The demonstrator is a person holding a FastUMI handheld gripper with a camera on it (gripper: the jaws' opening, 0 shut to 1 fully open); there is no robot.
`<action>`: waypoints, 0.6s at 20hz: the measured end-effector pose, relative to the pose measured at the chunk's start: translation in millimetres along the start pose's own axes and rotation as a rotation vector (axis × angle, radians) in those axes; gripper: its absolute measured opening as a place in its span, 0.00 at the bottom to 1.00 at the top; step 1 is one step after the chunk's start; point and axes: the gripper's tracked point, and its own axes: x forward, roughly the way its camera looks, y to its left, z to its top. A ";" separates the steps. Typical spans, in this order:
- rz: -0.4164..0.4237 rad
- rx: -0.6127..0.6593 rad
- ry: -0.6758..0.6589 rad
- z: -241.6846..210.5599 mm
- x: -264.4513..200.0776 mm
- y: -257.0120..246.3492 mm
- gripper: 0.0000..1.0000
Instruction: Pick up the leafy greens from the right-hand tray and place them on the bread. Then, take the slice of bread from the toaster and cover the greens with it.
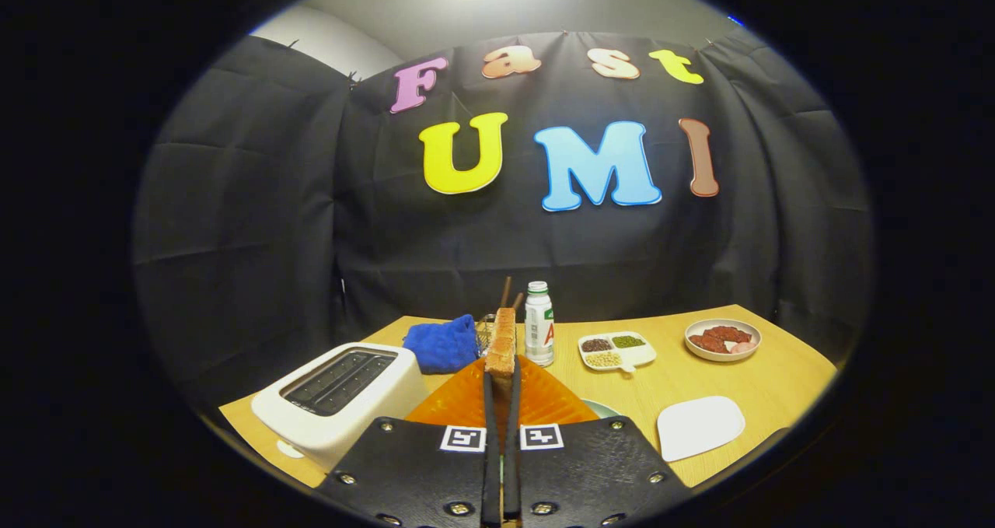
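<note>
In the gripper view we see the gripper (501, 368) with its two fingers drawn close together and clenched on a slice of bread (502, 341), which stands upright on edge between the fingertips, its browned crust facing us. The slice is held above the wooden table (769, 376), well clear of the white toaster (336, 392), which sits to the left of the fingers with its slots open to us. Just behind the fingers lies an orange ribbed piece (544, 400); we cannot tell what it is. Beyond the slice and slightly left we find a blue cloth (443, 343) and a small wire basket (486, 332) with dark sticks rising from it. Just right of the slice stands a white bottle with a green cap (539, 324). Further right lie a divided white dish of beans and grains (618, 349) and, beyond it, a round bowl of reddish meat slices (723, 338). Near the right finger, a white tray (699, 425) rests on the table. We cannot make out the leafy greens.
</note>
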 end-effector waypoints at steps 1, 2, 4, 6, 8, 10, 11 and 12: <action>-0.005 -0.002 0.006 -2.8 0.4 -3.4 0.02; -0.006 0.000 0.018 -7.2 1.3 -6.9 0.02; -0.013 0.001 0.032 -14.4 2.0 -12.6 0.02; -0.007 0.015 0.041 -22.1 3.8 -14.2 0.02; -0.003 0.029 0.056 -30.0 7.4 -13.0 0.02; 0.000 0.028 0.075 -37.9 10.8 -10.2 0.02; 0.005 0.029 0.083 -40.9 12.7 -7.8 0.02; 0.014 0.030 0.090 -45.4 14.1 -4.3 0.02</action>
